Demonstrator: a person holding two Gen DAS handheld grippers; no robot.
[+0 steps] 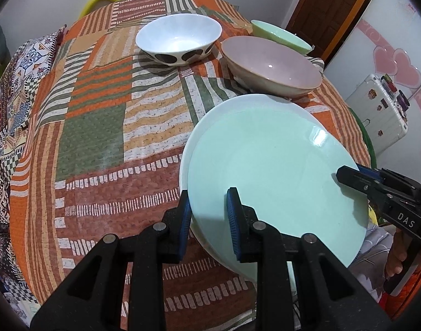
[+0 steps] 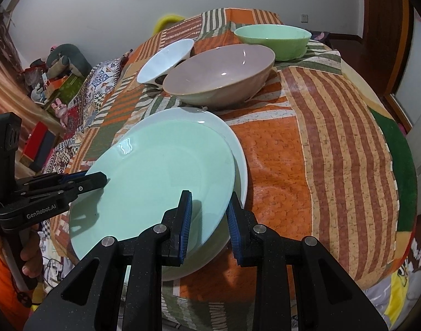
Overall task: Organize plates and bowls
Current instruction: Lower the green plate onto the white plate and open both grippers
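Note:
A mint green plate (image 1: 271, 176) (image 2: 160, 176) lies on a larger white plate (image 1: 210, 121) (image 2: 224, 127), offset toward the near table edge. My left gripper (image 1: 207, 220) straddles the plates' left rim, jaws open with a gap. My right gripper (image 2: 209, 223) straddles the right rim, also with a gap. Each gripper shows in the other's view, left gripper (image 2: 100, 179) and right gripper (image 1: 341, 172), tips at the green plate's edge. Behind stand a pink-grey bowl (image 1: 271, 66) (image 2: 218, 74), a white spotted bowl (image 1: 178, 38) (image 2: 163, 60) and a green bowl (image 1: 282, 35) (image 2: 273, 41).
A patchwork cloth (image 1: 100, 127) (image 2: 320, 143) covers the round table. A white suitcase (image 1: 378, 110) and a wooden door (image 1: 329, 8) stand to the right. Boxes and toys (image 2: 53, 82) lie on the floor to the left.

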